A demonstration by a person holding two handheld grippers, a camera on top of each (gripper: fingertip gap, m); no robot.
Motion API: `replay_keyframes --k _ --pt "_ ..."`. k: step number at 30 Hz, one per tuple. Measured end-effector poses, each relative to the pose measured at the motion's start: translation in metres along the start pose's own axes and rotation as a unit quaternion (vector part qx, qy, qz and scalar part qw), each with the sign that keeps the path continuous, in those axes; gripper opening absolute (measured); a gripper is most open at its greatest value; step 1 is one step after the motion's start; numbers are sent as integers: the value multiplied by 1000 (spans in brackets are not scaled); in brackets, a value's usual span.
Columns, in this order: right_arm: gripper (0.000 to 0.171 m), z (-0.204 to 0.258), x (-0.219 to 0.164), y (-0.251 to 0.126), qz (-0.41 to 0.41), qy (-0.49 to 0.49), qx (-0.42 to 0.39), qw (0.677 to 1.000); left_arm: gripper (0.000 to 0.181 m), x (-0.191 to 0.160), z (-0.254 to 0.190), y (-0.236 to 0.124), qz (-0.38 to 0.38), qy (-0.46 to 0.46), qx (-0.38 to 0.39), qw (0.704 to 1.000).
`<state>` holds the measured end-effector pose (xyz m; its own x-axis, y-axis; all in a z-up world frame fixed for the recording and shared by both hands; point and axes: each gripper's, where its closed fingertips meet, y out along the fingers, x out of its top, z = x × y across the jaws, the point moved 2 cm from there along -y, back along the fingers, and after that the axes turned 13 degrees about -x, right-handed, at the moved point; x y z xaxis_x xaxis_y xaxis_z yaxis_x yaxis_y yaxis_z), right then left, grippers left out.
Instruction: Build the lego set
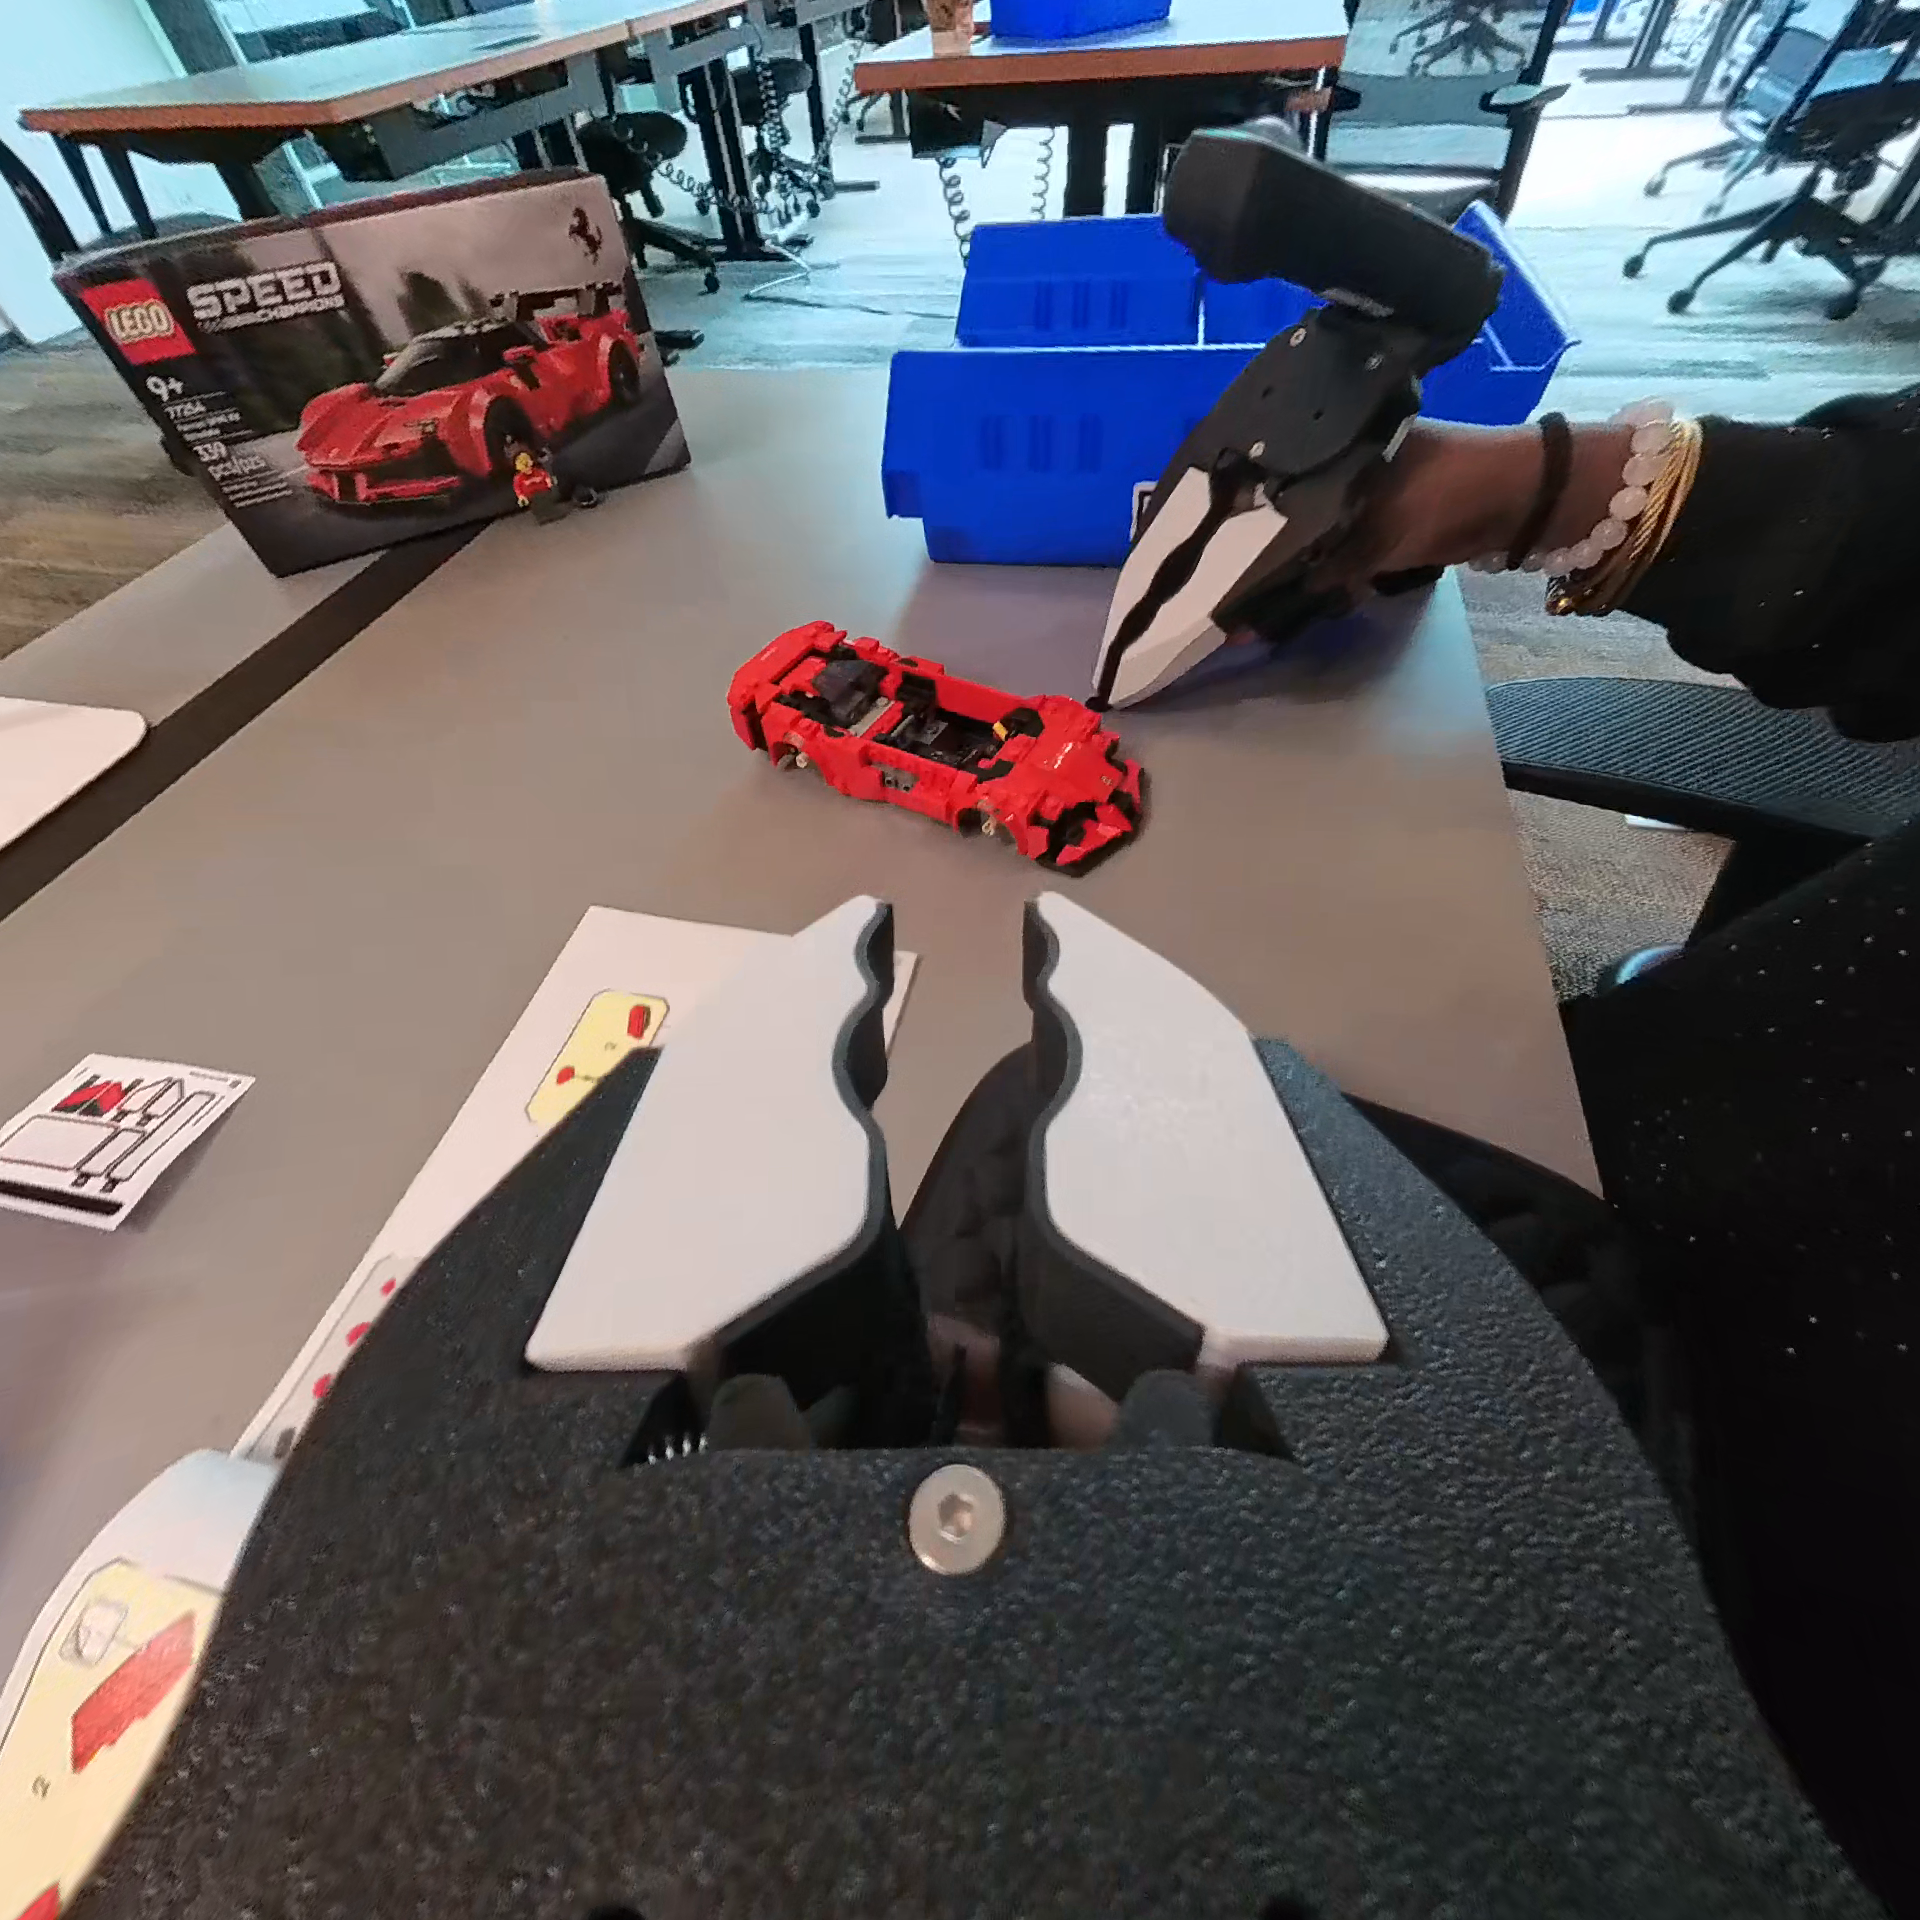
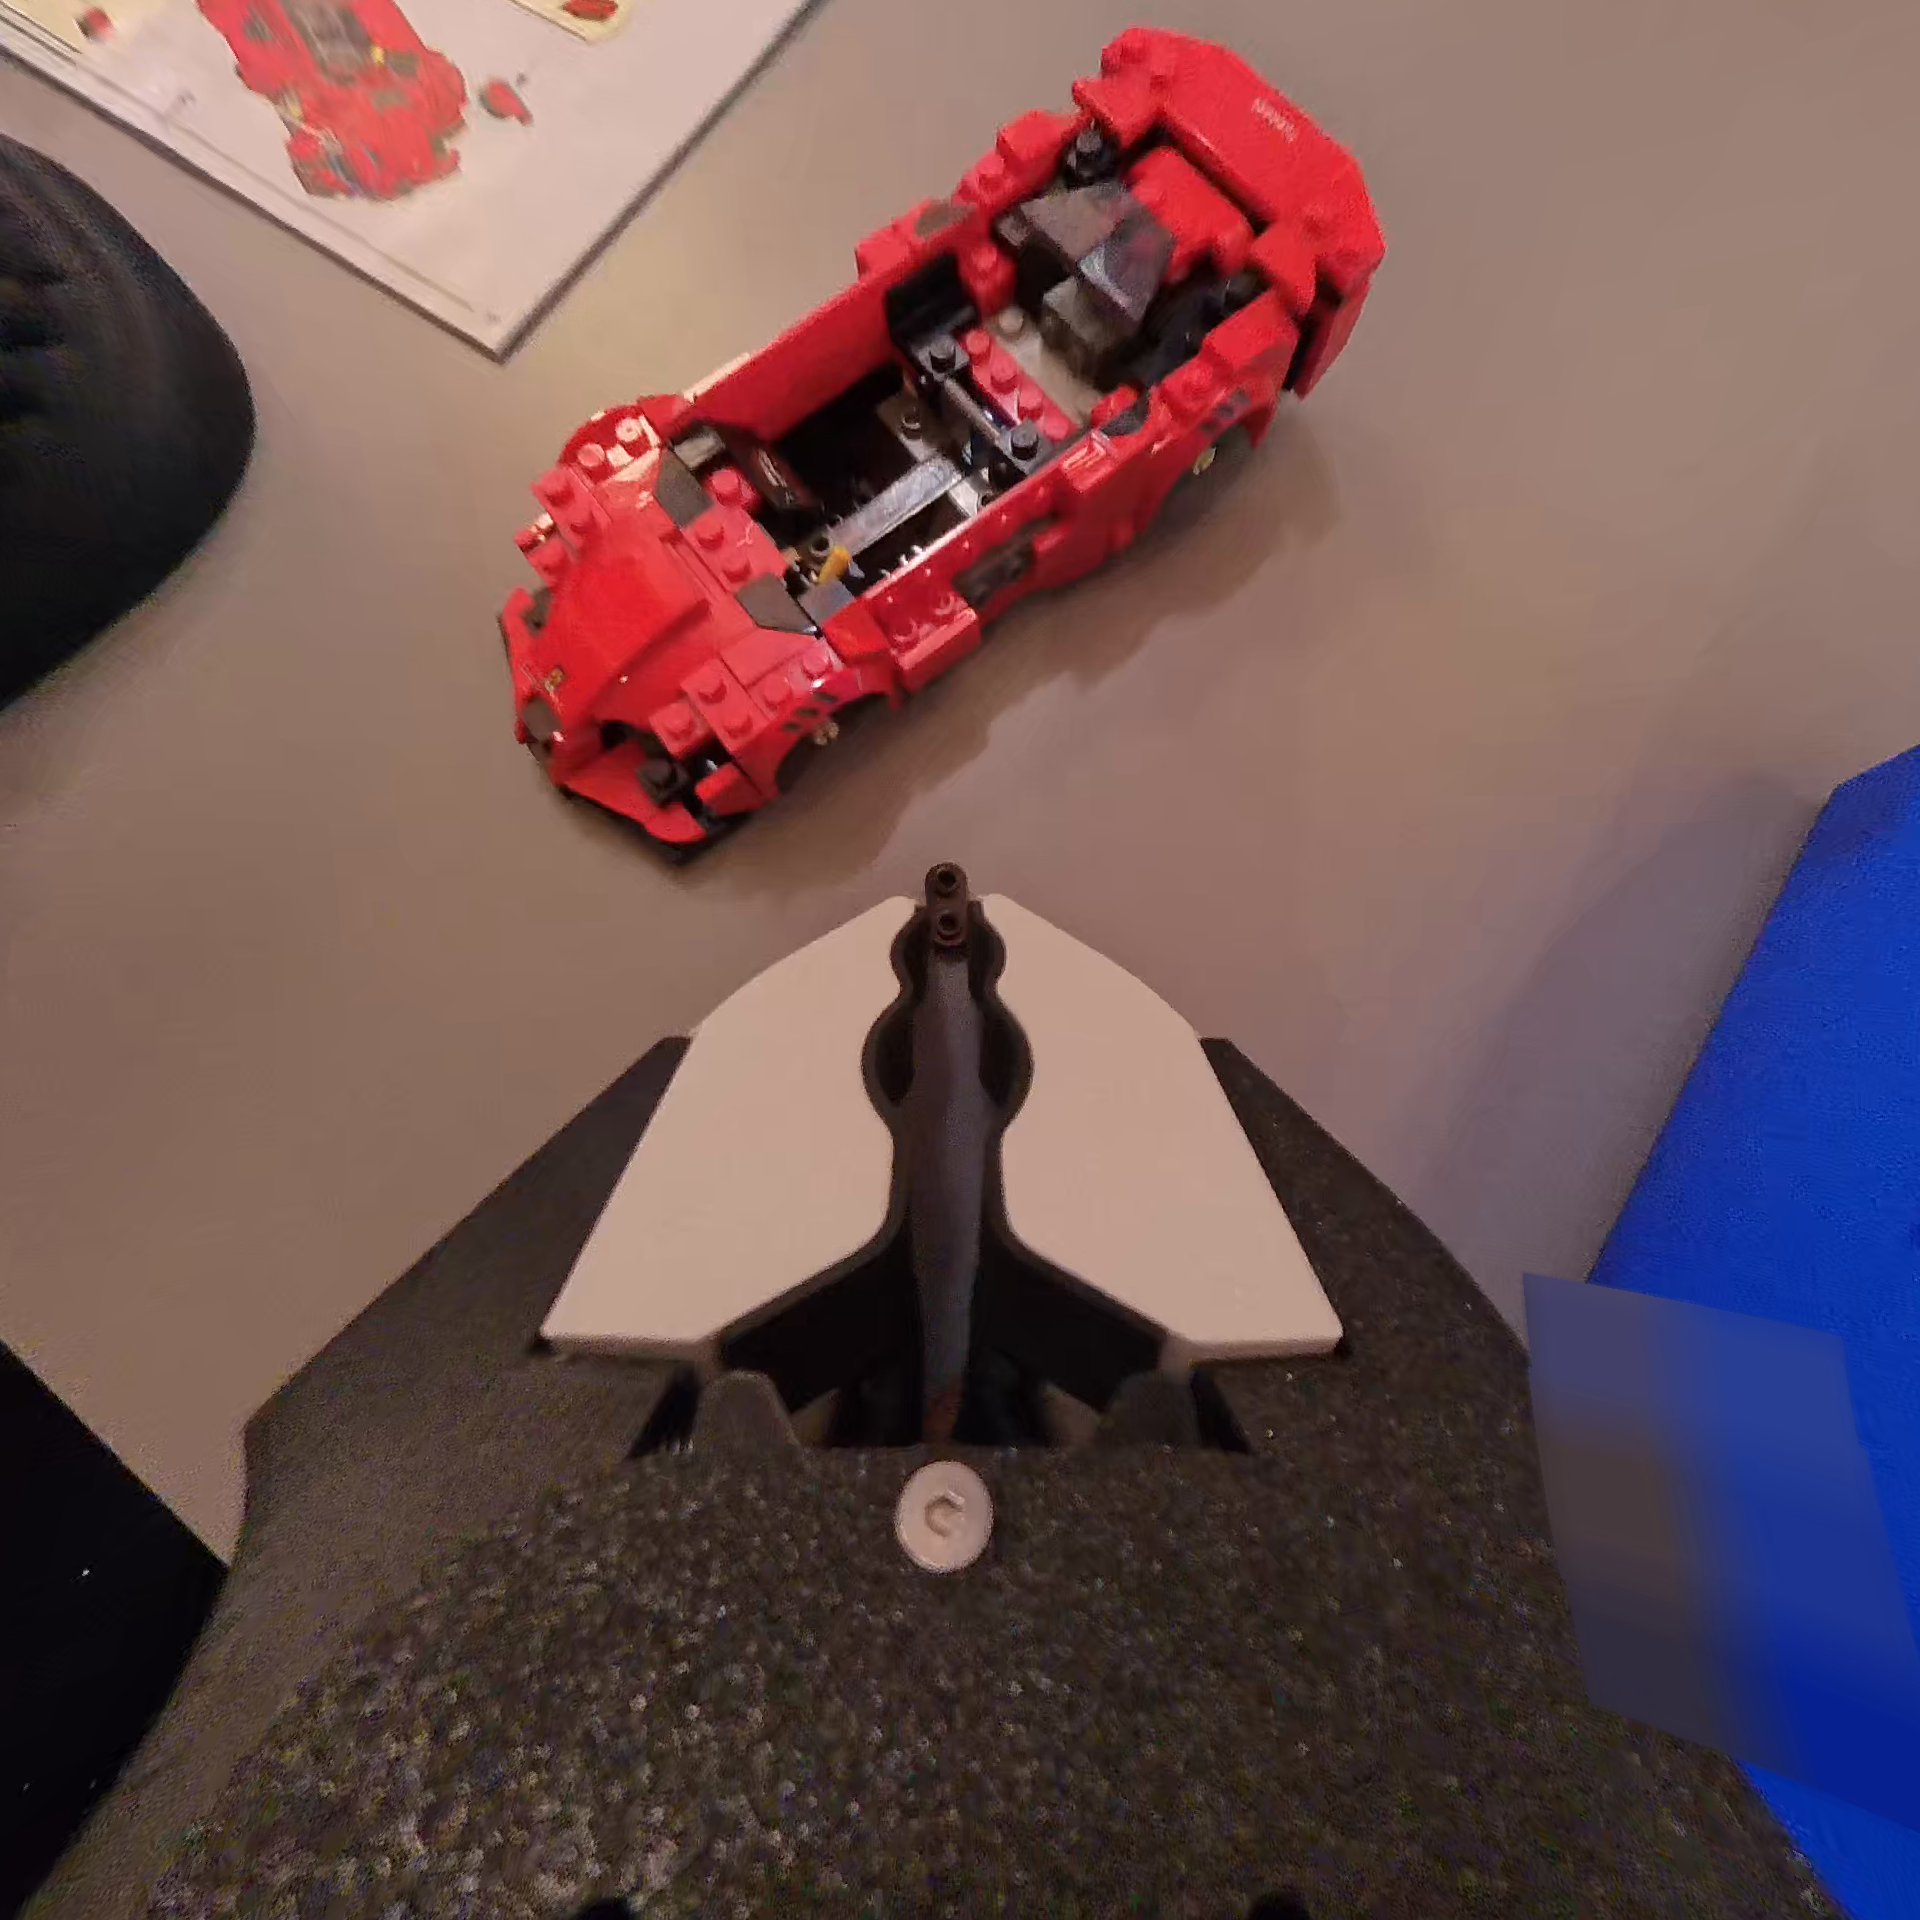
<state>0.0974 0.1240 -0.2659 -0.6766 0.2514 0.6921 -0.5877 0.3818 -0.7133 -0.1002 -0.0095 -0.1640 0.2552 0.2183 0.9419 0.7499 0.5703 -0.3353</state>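
My left gripper (image 1: 958, 914) hides most of the instruction booklet (image 1: 665, 997) in the left wrist view, so only its far corner and left strips show. In the right wrist view the booklet (image 2: 436, 156) is cut by the top edge and blurred. The small black piece (image 2: 948, 906) pinched at my right gripper (image 2: 951, 920) tips shows only two studs; the rest is buried between the fingers, and its shape I cannot tell. The blue bin (image 2: 1787, 1091) runs off the right edge there, part of it under a blurred patch. The car's (image 2: 935, 436) far side and underside are out of sight. A white object (image 1: 52, 758) is cut off at the left edge, unidentifiable
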Motion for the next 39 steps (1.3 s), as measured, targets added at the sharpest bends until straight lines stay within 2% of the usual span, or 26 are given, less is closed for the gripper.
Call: replay_keyframes --k 3,6,13,15,17,20,22,25,30,36,39 --pt "8 1 -1 -1 7 -2 8 1000 23 -5 1 -3 5 -6 7 1000" --pt "18 2 -2 -1 14 -2 13 1000 23 -8 5 -7 7 -12 19 1000" --pt "20 0 4 -7 4 12 11 1000 23 -20 14 -19 20 -22 53 998" --pt "20 2 15 -14 -26 20 9 999 23 -24 22 -27 26 -34 83 996" --pt "19 10 41 -29 -96 35 20 995 22 -31 36 -38 35 -56 128 990" --pt "20 33 89 -52 -216 54 65 973 22 -43 51 -47 45 -83 175 980" --pt "22 58 113 -54 -243 56 113 962 17 -53 55 -47 60 -96 181 977" --pt "20 100 126 -26 -176 8 155 972 3 -68 58 -44 102 -100 182 973" --pt "6 141 126 37 -68 -94 110 987 0 -82 58 -37 144 -99 169 970" --pt "4 141 124 86 22 -146 5 989 8 -96 62 -36 160 -98 178 966" --pt "2 144 120 92 45 -148 15 988 12 -99 56 -33 166 -100 169 966"
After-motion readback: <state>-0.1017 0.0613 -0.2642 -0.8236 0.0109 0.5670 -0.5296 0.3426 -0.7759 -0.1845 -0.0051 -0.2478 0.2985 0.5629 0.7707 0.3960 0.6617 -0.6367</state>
